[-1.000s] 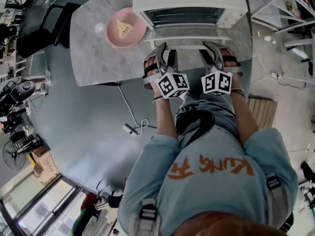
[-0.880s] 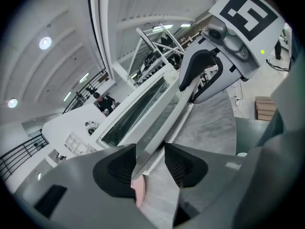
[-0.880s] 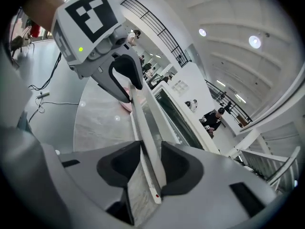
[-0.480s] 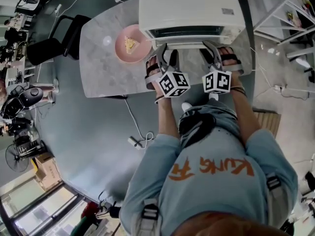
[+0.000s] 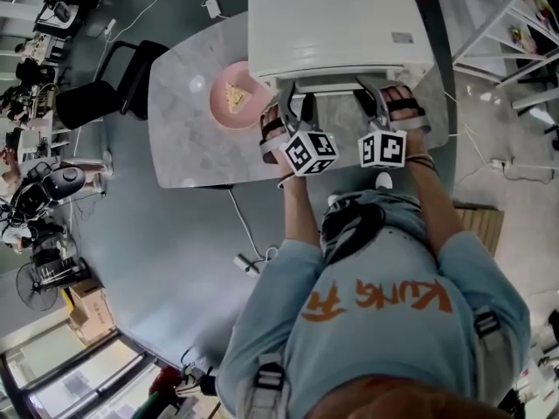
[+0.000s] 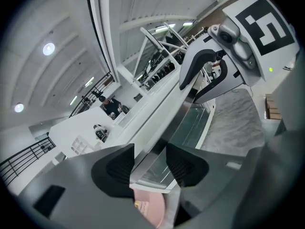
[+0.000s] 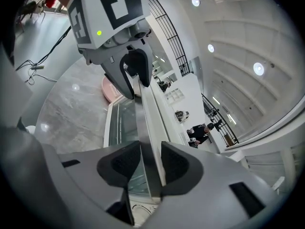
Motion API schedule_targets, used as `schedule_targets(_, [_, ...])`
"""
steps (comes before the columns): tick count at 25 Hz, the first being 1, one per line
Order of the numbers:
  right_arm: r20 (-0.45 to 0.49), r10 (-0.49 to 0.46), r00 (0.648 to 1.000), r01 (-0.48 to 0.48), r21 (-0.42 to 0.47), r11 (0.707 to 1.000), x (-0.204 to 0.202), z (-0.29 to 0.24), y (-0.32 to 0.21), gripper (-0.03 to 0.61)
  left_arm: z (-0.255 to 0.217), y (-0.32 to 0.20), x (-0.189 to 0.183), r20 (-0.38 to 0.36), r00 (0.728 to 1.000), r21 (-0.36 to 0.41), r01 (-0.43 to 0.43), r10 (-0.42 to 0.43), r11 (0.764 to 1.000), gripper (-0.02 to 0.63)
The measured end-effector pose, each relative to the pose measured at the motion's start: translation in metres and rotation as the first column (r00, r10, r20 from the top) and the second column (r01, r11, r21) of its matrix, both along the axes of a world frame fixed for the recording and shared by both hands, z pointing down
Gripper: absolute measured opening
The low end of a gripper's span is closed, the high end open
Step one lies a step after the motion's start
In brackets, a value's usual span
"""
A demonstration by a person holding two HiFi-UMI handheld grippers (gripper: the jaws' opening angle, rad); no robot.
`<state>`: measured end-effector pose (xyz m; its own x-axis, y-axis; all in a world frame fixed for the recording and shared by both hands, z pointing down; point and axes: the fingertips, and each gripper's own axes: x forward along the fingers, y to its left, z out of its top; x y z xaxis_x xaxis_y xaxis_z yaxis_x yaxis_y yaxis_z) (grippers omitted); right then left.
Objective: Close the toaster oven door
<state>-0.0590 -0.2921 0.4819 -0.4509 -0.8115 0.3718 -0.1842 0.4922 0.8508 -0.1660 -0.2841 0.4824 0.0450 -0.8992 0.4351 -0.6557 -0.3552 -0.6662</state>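
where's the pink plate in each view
Head view: plate upper left of centre, left of the door.
Left gripper view: bottom centre, under the door's near corner.
Right gripper view: left of centre, at the door's far end.
Shared landmark: the door's glass.

Head view overhead, gripper views close, sharing door (image 6: 190,125)

One white boxy toaster oven (image 5: 341,24) stands on one grey marble-patterned table (image 5: 183,138). Just beside the oven lies one round pink plate (image 5: 220,116) bearing one pale food piece (image 5: 234,97). One black chair (image 5: 83,103) stands well beyond that, off the same side of the oven.
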Motion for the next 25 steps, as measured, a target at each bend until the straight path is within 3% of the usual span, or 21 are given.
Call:
schedule_targets(10, [-0.012,-0.003,1.000,0.004,0.011,1.000,-0.003,0.001,-0.008,0.141,0.000,-0.008,-0.003,-0.006,1.000,-0.003,0.003,-0.003,1.000,0.196])
schedule_targets(16, [0.195,0.053,0.979,-0.010,-0.215,0.977,-0.006,-0.011,-0.004,0.213,-0.003,-0.006,0.001,-0.103,0.994,-0.098,-0.050,0.040,0.994,0.213])
schedule_targets(18, [0.271,0.051,0.961,0.024,-0.267,0.964,-0.008,-0.020,0.001,0.213,-0.011,-0.001,0.006,-0.128,0.989,-0.113,-0.091,0.077,0.989,0.213])
schedule_targets(21, [0.412,0.070,0.909,0.074,-0.325,0.943,-0.010,-0.037,0.007,0.212,-0.036,0.004,0.018,-0.206,0.969,-0.031,-0.149,0.139,0.988,0.213])
schedule_targets(25, [0.562,0.105,0.820,0.108,-0.333,0.937,-0.011,-0.066,-0.006,0.174,-0.071,-0.007,0.020,-0.421,0.896,0.093,-0.112,0.141,0.989,0.207])
